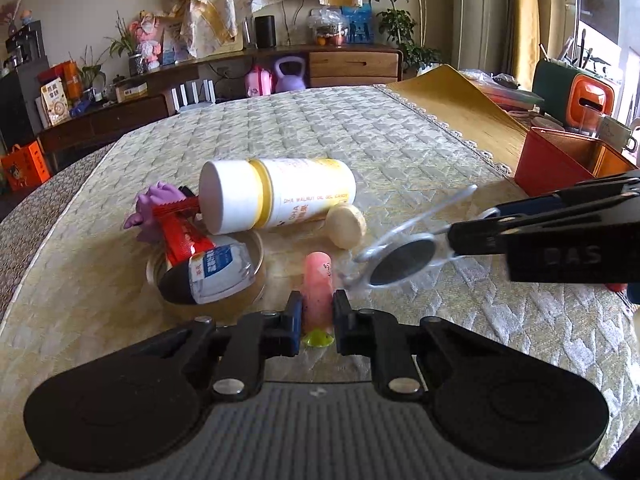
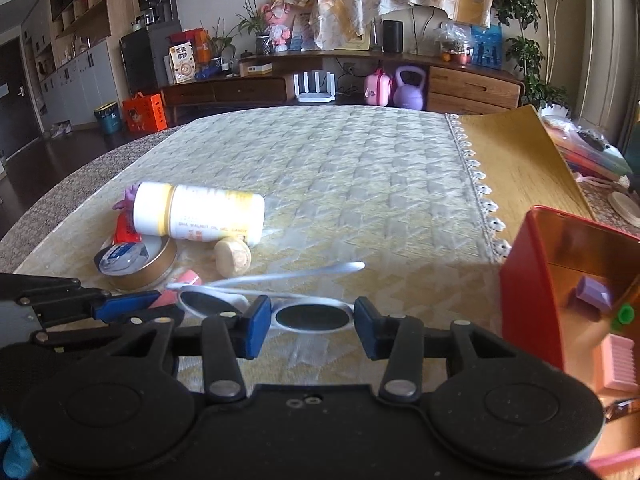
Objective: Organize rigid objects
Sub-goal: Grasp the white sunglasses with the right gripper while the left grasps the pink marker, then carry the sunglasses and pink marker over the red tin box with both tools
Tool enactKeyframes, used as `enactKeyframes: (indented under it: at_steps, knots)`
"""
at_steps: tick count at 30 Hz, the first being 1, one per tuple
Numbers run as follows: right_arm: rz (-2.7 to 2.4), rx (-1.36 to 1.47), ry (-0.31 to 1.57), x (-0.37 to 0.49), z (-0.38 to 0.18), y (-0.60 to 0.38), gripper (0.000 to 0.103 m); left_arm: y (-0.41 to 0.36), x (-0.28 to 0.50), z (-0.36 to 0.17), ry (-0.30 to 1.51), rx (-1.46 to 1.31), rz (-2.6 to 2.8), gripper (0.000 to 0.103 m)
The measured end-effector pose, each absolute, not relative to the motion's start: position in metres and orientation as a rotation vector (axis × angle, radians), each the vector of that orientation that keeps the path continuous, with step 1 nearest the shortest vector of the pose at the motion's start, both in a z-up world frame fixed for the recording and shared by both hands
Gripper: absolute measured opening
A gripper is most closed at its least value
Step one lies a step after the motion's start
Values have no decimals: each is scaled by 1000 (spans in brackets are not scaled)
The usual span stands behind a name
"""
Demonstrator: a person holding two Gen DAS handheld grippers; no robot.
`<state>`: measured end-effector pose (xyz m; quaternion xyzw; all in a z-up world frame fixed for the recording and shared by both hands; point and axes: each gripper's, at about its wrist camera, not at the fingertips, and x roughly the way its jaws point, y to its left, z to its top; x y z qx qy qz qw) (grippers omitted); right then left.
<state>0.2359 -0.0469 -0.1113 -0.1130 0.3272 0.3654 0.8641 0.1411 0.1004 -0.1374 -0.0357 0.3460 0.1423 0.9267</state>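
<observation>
Sunglasses [image 2: 308, 314] sat clamped between my right gripper's [image 2: 307, 326] blue pads, one lens in the gap, arms folded out toward the far side. My left gripper [image 1: 316, 322] was closed on a pink tube [image 1: 317, 292] (a green cap showed under it). Left on the quilted cloth [image 2: 340, 168] lay a white bottle [image 2: 198, 216] on its side, beside a round tin [image 2: 142, 262] and a wooden knob [image 2: 233, 258]. Near right stood the red box [image 2: 528, 292], holding small toys.
</observation>
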Motion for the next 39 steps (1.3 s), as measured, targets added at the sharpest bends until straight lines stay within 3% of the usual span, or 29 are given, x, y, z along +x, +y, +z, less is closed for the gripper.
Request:
enactKeyframes:
  at_steps: [2,3,4,7,9,13,16,29,39]
  knots:
    - [754,-248,677,231,-109,-50,44,101,137,-136,713,-82,288,15]
    - [752,-241,673,229,-107,-54,17,100,135,-134,710,-83,289,15]
    - [746,-237,679,228,-104,-57,7,99,132,-132,706,-80,288,15]
    - [729,-215,694,227,-98,-67,3,95,125,-124,695,-76,280,15]
    - [734,-225,719,227,-98,-71,8,91,121,-119,687,-69,279,15]
    - [740,-208,713,224,-96,-75,35,88,115,-116,691,-63,282,15]
    - [755,-207,693,221,-93,-69,45,89,116,-119,706,-70,292,15]
    - [744,-243,732,238,-122,-36,62,102,115,-134,733,-88,301,15]
    - [737,-266,745,239,-131,-34,55,103,116,-135,723,-95,289,15]
